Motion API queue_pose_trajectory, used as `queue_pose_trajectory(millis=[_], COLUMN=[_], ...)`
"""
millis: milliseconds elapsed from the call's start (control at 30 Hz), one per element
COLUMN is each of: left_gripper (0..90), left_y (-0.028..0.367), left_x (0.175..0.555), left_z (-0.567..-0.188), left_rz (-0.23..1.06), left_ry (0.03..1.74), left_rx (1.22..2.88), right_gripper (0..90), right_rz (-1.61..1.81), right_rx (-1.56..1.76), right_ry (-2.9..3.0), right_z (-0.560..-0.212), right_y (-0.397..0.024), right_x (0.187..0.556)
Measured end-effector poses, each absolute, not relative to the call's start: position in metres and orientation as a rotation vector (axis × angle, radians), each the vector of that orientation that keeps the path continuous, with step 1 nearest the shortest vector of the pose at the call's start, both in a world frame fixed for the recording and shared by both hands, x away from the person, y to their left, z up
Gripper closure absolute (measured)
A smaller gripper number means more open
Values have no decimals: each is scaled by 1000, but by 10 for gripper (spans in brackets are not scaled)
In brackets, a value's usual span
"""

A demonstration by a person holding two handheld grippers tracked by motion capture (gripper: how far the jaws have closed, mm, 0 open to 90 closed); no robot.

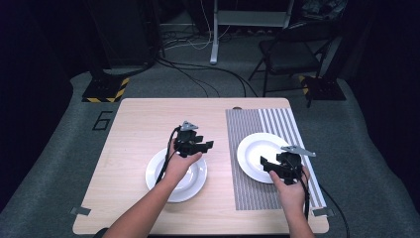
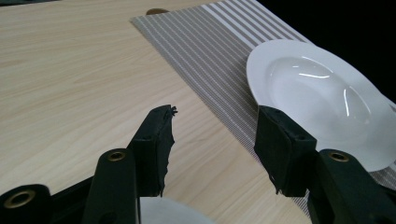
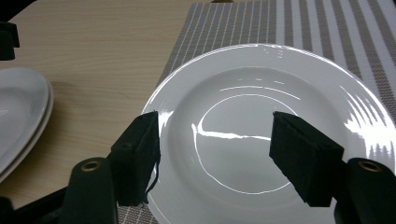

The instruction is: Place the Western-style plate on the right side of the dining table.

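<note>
A white plate (image 1: 252, 148) lies on a grey striped placemat (image 1: 272, 119) at the table's right. A stack of two white plates (image 1: 190, 186) sits on the bare wood left of the mat. My left gripper (image 1: 207, 145) hovers above the stack's far rim, pointing right. In the left gripper view the left gripper (image 2: 217, 116) is open, with only the table between its jaws and the plate (image 2: 322, 93) beyond. My right gripper (image 1: 266, 164) is over the mat plate's near rim. The right gripper (image 3: 215, 120) stands open above the plate (image 3: 252, 93) with nothing in it, and the stack (image 3: 18, 102) lies to its left.
The wooden table (image 1: 138, 124) has bare room at its left and far side. A small brown thing (image 1: 236, 108) sits at the far edge by the mat. Behind the table are a folding chair (image 1: 289, 54), floor cables and a yellow-black base (image 1: 105, 90).
</note>
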State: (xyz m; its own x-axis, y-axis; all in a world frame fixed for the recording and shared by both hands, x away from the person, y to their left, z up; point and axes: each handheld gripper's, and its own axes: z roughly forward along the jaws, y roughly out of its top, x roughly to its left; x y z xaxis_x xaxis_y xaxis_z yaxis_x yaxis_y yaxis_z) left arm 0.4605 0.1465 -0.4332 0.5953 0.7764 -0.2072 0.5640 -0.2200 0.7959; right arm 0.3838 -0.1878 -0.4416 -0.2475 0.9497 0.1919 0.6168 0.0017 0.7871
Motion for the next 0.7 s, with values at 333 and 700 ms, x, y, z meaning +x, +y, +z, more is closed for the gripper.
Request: queue_pose_trajectory(millis=[333, 700], left_gripper=[463, 450], left_y=[188, 236], left_x=[445, 427], left_z=[-437, -438], left_rz=[301, 341], left_ry=[1153, 1207], left_rx=[1864, 1848], right_gripper=[326, 326], right_rz=[1181, 1216], right_rx=[1564, 1453], right_ry=[2022, 2154], right_z=[-438, -434], right_y=[-165, -133], right_x=[391, 398])
